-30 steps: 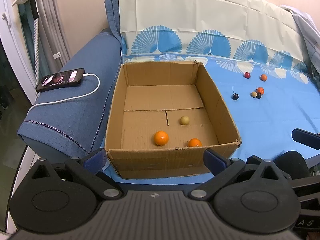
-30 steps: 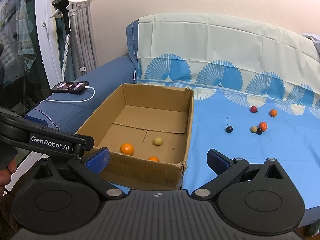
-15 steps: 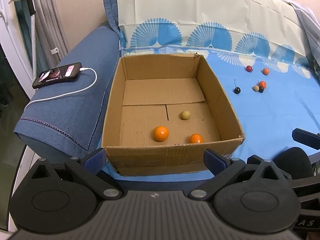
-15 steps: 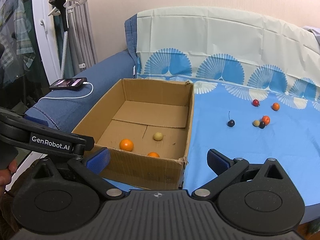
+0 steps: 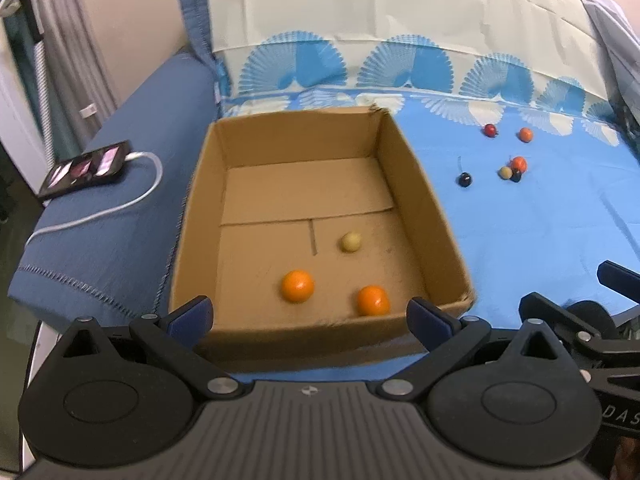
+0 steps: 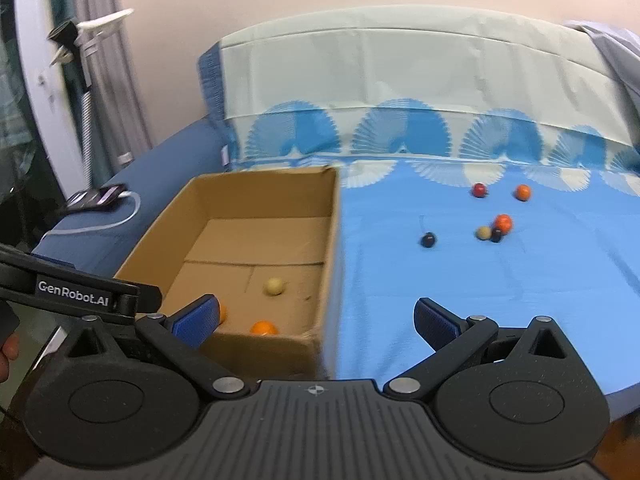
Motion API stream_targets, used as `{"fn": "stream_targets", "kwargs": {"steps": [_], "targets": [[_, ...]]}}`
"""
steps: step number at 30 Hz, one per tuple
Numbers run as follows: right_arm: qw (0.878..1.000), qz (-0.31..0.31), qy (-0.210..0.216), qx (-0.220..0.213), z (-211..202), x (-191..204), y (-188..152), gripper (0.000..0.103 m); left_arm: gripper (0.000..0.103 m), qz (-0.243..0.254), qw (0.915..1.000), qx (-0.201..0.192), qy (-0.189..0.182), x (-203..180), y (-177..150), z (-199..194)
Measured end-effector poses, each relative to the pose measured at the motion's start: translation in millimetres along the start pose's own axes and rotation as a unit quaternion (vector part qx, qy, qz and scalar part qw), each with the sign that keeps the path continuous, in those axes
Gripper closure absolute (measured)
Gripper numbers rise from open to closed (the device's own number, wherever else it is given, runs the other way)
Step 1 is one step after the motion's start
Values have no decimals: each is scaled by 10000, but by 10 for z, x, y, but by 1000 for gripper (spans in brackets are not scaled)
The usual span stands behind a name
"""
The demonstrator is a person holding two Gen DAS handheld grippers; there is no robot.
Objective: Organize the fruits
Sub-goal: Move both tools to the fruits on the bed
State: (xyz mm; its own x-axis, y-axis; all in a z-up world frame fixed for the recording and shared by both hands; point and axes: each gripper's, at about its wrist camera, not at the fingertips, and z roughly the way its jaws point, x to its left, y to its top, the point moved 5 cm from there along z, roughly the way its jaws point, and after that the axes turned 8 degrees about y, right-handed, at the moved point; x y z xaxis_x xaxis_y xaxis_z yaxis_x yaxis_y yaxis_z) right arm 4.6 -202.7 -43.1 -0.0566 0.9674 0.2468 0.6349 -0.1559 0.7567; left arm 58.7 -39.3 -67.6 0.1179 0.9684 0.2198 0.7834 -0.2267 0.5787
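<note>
Legible markings: "GenRobot.AI" in white lettering on the black bar of the left gripper (image 6: 76, 298), seen at the left edge of the right wrist view. The letters "DAS" appear in pale print on the black body of the right gripper (image 5: 620, 420), at the lower right edge of the left wrist view. No other readable text.

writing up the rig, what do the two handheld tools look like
Both match: the left tool and right tool have black linkage arms, blue fingertip pads, round black pivot discs and a ribbed grey body. White "GenRobot.AI" lettering marks the left one's side.
</note>
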Motion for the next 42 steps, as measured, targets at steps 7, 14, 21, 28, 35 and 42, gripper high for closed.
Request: {"fn": "stream_targets", "kwargs": {"steps": [7,14,21,28,35,42], "targets": [[9974,326,-605,-226,-62,-574,92,1,0,123,9993,4,-342,-475,367,123],[9869,828,-1351,-297,23,-1370,134,1,0,336,9970,147,-682,-1107,737,402],[9749,1158,-1873,-323,297,-2152,233,1,0,581,9948,226,-809,-1838,1164,981],[9690,1374,-2048,-164,894,-2917,343,1,0,669,9895,987,-814,-2454,1373,1918],[9772,1343,-1637,176,1761,-3433,415,1,0,934,9881,1032,-660,-2894,1534,2634],[9817,1154,-1430,495,2567,-3701,566,1,0,785,9868,1290,-583,-3075,1644,3183]]}}
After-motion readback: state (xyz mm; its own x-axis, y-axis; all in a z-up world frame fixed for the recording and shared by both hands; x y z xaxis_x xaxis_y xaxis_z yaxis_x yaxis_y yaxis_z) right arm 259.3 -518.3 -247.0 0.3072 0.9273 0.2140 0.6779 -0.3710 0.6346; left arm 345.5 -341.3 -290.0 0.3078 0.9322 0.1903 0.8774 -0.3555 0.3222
